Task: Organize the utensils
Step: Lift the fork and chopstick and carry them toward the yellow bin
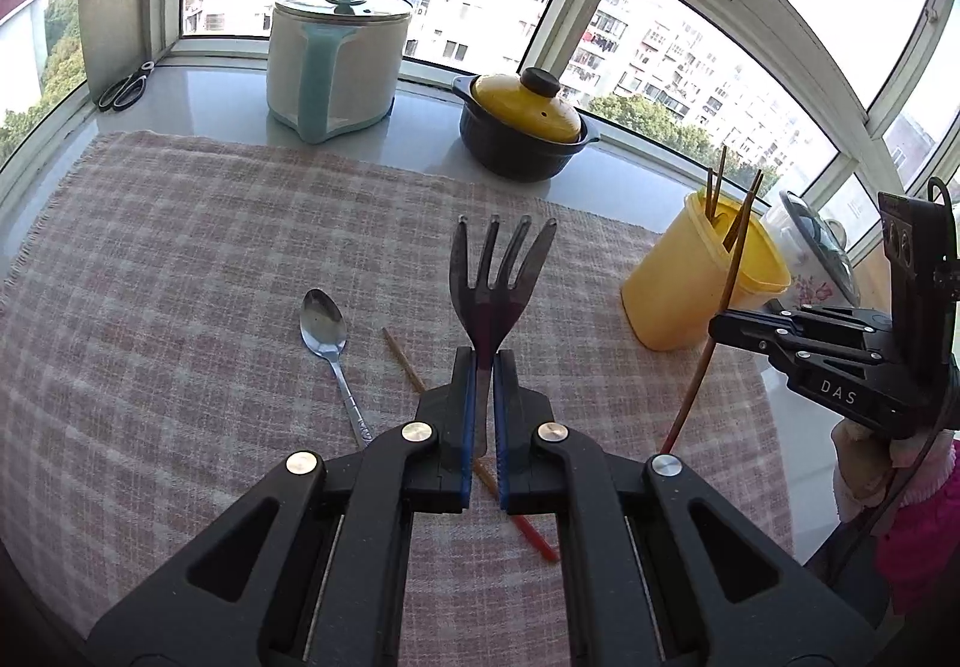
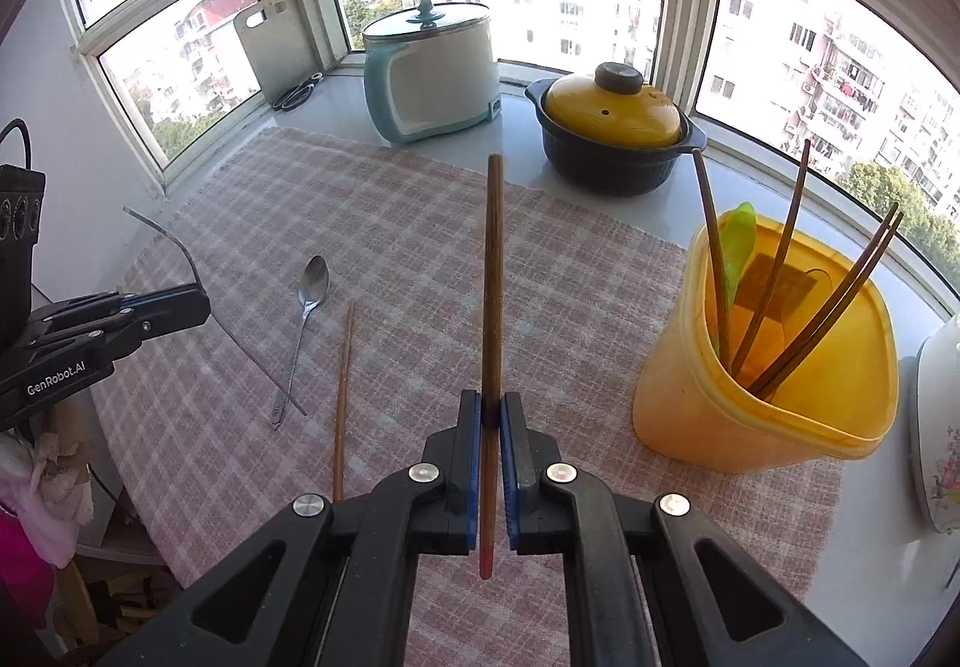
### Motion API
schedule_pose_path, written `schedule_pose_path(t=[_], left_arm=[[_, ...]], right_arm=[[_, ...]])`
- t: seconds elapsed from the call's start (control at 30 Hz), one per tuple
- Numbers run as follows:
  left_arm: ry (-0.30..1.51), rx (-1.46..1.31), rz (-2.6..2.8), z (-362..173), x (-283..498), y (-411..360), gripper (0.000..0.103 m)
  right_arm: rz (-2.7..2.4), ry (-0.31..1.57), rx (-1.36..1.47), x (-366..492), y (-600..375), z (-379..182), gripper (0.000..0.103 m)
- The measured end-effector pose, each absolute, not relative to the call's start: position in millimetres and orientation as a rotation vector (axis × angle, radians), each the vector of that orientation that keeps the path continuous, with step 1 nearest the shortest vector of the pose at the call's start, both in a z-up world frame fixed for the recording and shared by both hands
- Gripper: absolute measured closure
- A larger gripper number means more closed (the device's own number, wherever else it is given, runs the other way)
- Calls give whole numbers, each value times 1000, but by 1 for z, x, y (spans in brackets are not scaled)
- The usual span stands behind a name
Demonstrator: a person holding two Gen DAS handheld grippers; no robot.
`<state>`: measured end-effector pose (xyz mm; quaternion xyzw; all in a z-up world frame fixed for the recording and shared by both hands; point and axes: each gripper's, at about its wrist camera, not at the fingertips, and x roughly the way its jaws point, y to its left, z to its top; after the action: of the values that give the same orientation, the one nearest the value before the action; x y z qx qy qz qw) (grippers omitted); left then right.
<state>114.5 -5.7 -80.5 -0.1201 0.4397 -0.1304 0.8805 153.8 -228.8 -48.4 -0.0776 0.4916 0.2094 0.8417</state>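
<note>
My left gripper (image 1: 485, 361) is shut on the handle of a metal fork (image 1: 501, 271), held above the checked cloth with its tines pointing away. My right gripper (image 2: 492, 406) is shut on a brown chopstick (image 2: 493, 271) with a red end, also lifted off the cloth. A spoon (image 1: 324, 328) (image 2: 312, 289) and another chopstick (image 1: 408, 361) (image 2: 343, 397) lie on the cloth. The yellow container (image 1: 672, 301) (image 2: 678, 397) stands at the right with several chopsticks and a green utensil in it. Each gripper shows in the other's view: right gripper (image 1: 717, 328), left gripper (image 2: 204, 301).
A white and teal pot (image 1: 336, 66), a dark casserole with a yellow lid (image 1: 525, 126), a cutting board (image 1: 114, 30) and scissors (image 1: 126, 87) stand along the window sill. A flowered dish (image 2: 939, 445) sits right of the yellow container. A pink sleeve (image 1: 924, 523) is behind the right gripper.
</note>
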Motion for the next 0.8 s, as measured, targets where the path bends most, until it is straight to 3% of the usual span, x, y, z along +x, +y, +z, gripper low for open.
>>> schedule_pose_path(t=[0.8], left_arm=[[769, -201, -460, -5, 143, -95, 100]], right_arm=[[392, 866, -42, 160, -308, 36, 99]])
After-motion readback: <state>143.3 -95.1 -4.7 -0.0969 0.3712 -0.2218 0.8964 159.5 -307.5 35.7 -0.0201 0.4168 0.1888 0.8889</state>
